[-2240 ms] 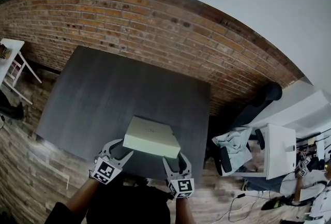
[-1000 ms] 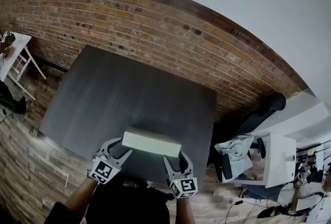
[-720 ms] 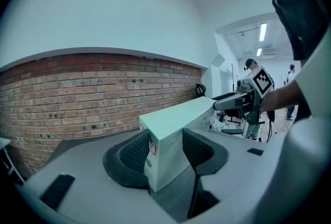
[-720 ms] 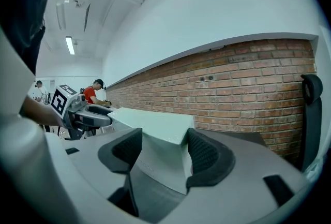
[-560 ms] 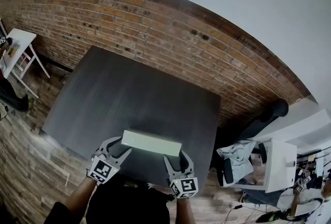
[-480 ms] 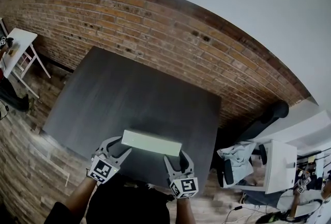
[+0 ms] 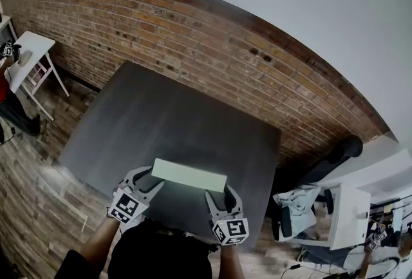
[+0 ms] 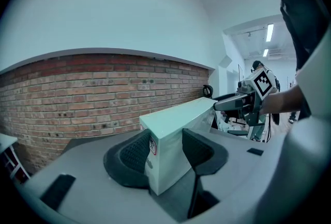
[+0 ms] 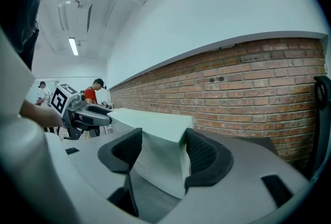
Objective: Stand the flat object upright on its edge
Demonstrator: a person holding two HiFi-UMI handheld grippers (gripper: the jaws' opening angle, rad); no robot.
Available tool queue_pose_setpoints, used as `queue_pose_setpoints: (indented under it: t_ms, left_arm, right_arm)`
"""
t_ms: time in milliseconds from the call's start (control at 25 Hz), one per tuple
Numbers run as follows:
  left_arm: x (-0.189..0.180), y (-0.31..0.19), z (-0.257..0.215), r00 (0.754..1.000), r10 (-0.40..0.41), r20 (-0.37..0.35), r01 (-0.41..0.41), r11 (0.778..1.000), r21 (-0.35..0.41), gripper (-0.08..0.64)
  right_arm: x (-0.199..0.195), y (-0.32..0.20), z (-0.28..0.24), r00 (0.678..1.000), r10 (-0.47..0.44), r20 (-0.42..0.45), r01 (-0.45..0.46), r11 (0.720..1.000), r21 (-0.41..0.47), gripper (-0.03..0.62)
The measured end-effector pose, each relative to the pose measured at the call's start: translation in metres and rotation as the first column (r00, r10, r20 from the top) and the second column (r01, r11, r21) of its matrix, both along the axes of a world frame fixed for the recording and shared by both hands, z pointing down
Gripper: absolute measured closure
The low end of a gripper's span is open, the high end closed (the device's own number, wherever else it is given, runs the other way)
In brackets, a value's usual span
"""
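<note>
Flat pale box (image 7: 190, 174) at the 6 o'clock edge of the dark table (image 7: 174, 110), seen from the head view. We read its long axis as running from about 9 o'clock to 3 o'clock, with only a narrow long face turned toward the camera, so we judge it raised onto or near its edge rather than lying flat. The left gripper (image 7: 147, 178) takes the 9 o'clock end and the right gripper (image 7: 220, 194) the 3 o'clock end, so both are equally near. In each gripper view the two padded jaws are clamped across the box's thickness at an end corner, and the box runs away from the jaws toward the opposite gripper. The coming move, in our judgement, turns on this two-ended hold: the lower long edge must sit squarely on the table before either end is let go. That lower edge and its contact with the table are hidden behind the gripper bodies in every view. A small red-bordered label (image 8: 152, 146) on the left end is too small to read.
</note>
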State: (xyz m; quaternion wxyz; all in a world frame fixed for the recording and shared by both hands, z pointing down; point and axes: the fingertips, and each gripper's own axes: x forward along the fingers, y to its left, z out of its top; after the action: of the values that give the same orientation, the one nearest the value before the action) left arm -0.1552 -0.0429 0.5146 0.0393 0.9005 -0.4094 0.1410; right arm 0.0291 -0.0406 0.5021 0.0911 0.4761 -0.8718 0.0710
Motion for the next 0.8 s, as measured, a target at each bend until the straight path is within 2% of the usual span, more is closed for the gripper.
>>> queue_pose_setpoints:
  t_ms: [800]
  left_arm:
    - [-0.02, -0.02, 0.004, 0.999, 0.004, 0.032, 0.0, 0.992, -0.123, 0.356]
  right_arm:
    - [-0.019, -0.024, -0.005, 0.997, -0.012, -0.072, 0.004, 0.994, -0.108, 0.319]
